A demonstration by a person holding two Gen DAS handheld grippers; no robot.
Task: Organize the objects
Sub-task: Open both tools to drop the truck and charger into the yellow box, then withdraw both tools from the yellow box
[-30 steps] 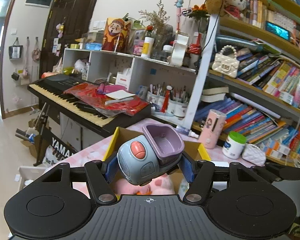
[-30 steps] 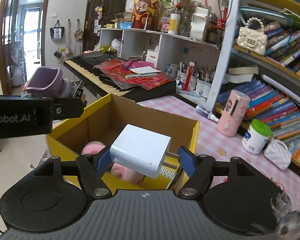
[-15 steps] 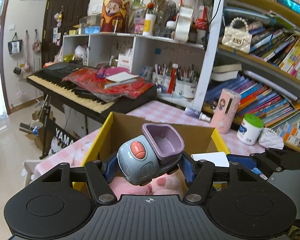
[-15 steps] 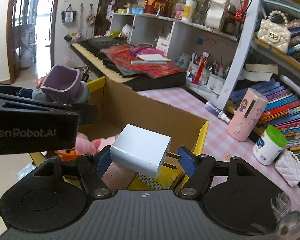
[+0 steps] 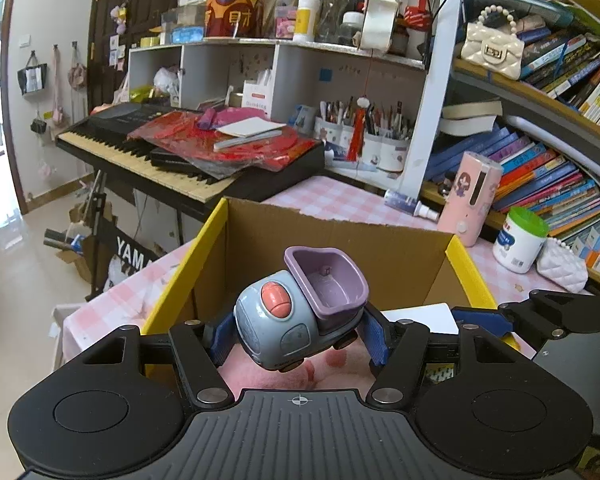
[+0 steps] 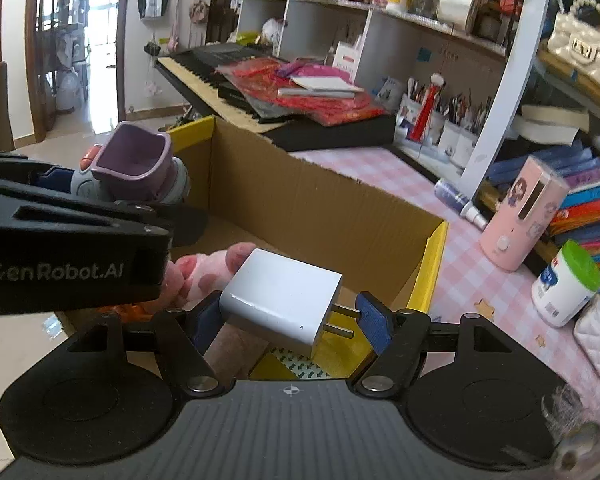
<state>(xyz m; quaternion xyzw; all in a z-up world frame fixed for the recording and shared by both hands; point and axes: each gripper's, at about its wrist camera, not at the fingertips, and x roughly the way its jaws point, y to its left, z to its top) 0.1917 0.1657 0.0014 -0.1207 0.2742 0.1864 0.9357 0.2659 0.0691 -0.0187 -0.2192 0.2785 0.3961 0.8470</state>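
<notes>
Both grippers have dropped closer over the box (image 5: 332,236); left gripper (image 5: 298,330) clamps the toy car (image 5: 296,312), right gripper (image 6: 288,320) pinches the charger (image 6: 280,300) — prongs could snag the near rim.

A blue-grey plastic toy truck (image 5: 276,330) carries a lilac bucket and a coral button. The brown cardboard box (image 5: 340,240) has yellow rim edges. A glossy white plug charger (image 6: 280,300) shows above it. Pink-and-white gingham covers the tabletop (image 5: 332,200).
</notes>
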